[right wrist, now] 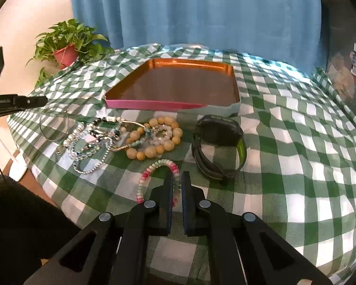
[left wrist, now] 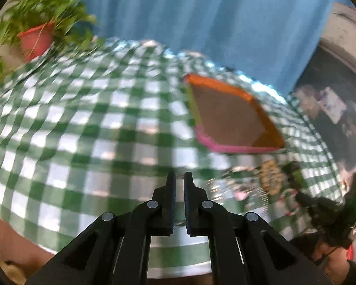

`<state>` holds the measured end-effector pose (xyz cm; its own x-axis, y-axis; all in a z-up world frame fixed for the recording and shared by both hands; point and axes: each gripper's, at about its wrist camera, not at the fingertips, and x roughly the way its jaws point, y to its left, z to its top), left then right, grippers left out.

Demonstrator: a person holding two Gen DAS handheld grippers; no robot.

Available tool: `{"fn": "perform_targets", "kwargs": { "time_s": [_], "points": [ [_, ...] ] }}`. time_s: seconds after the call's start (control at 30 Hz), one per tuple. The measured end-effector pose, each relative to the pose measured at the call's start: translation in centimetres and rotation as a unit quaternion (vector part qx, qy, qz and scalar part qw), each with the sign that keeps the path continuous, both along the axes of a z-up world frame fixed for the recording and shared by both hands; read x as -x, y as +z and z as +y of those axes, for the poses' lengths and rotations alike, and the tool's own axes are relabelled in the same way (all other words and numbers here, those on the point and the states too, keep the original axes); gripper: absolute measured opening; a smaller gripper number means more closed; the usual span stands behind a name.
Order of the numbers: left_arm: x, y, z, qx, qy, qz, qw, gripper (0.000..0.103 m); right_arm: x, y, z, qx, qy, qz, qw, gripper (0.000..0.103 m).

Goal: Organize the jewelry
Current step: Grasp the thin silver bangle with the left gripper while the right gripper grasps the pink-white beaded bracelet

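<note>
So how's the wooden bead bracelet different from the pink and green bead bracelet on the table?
The wooden bead bracelet has large, plain tan beads; the pink and green bead bracelet has small beads in mixed colours. The wooden one lies tangled among other jewelry, while the pink and green one lies apart, its near side between the right hand-held gripper fingers. Both rest on the checked tablecloth.

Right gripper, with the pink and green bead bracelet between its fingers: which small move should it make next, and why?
Probably lift it and carry it to the tray. The right gripper looks shut on the pink and green bead bracelet, while the tray beyond the jewelry pile lies empty. A small lift first should keep the loop from dragging the tan bead bracelet.
</note>
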<state>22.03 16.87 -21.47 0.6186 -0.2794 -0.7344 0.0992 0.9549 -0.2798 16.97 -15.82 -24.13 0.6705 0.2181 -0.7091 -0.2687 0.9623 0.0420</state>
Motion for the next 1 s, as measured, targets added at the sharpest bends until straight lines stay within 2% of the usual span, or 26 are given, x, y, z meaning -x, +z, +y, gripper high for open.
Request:
{"fn": "perform_targets", "kwargs": {
  "time_s": [0.17, 0.23, 0.27, 0.3, 0.33, 0.4, 0.53, 0.6, 0.67, 0.7, 0.77, 0.8, 0.83, 0.9, 1.0],
  "points": [
    [-0.2, -3.2, 0.7, -0.011, 0.003, 0.056, 0.9984, 0.014, -0.3, -0.7, 0.6, 0.003, 0.007, 0.017, 1.0, 0.006],
    [0.4, -3.4, 0.2, -0.019, -0.012, 0.054, 0.9983, 0.035, -0.5, -1.0, 0.3, -0.003, 0.001, 0.027, 1.0, 0.013],
    [0.7, -3.3, -0.3, -0.03, -0.019, 0.049, 0.9982, 0.062, -0.5, -1.1, 0.1, -0.004, -0.002, 0.027, 1.0, 0.016],
    [1.1, -3.1, -0.7, -0.043, -0.026, 0.036, 0.998, 0.082, -0.5, -1.1, -0.1, -0.007, -0.006, 0.026, 1.0, 0.026],
    [1.5, -2.9, -1.1, -0.051, -0.031, 0.024, 0.9979, 0.086, -0.4, -1.0, -0.3, -0.009, -0.01, 0.024, 1.0, 0.039],
    [1.7, -2.6, -1.8, -0.064, -0.041, 0.011, 0.997, 0.087, -0.3, -0.9, -0.4, -0.015, -0.012, 0.022, 1.0, 0.048],
    [0.6, -3.6, -2.3, -0.078, -0.041, 0.027, 0.9957, 0.087, -0.4, -0.9, -0.1, -0.022, -0.003, 0.025, 0.999, 0.048],
    [-0.2, -4.4, -2.0, -0.076, -0.033, 0.045, 0.9955, 0.087, -0.5, -1.2, 0.5, -0.007, 0.002, 0.026, 1.0, 0.049],
    [-0.5, -4.6, -1.8, -0.072, -0.027, 0.034, 0.9964, 0.088, -0.5, -1.3, 1.0, 0.017, 0.007, 0.022, 1.0, 0.048],
    [-0.7, -4.7, -1.8, -0.072, -0.025, 0.029, 0.9967, 0.088, -0.4, -1.3, 1.6, 0.04, 0.014, 0.014, 0.999, 0.043],
    [-1.0, -4.8, -1.9, -0.08, -0.015, 0.017, 0.9965, 0.084, -0.4, -1.3, 1.7, 0.039, 0.023, 0.016, 0.999, 0.035],
    [-1.1, -4.9, -2.2, -0.092, -0.014, 0.014, 0.9955, 0.069, -0.4, -1.3, 1.9, 0.041, 0.024, 0.015, 0.999, 0.025],
    [-1.1, -4.8, -2.6, -0.109, -0.013, 0.007, 0.9939, 0.064, -0.4, -1.2, 2.0, 0.045, 0.025, 0.013, 0.999, 0.006],
    [-1.1, -4.9, -2.7, -0.108, -0.014, 0.008, 0.994, 0.064, -0.4, -1.2, 2.1, 0.053, 0.024, 0.011, 0.998, 0.005],
    [-0.9, -4.7, -2.7, -0.1, -0.014, 0.013, 0.9948, 0.064, -0.4, -1.2, 1.5, 0.039, 0.021, 0.015, 0.999, 0.005]
  ]
}}
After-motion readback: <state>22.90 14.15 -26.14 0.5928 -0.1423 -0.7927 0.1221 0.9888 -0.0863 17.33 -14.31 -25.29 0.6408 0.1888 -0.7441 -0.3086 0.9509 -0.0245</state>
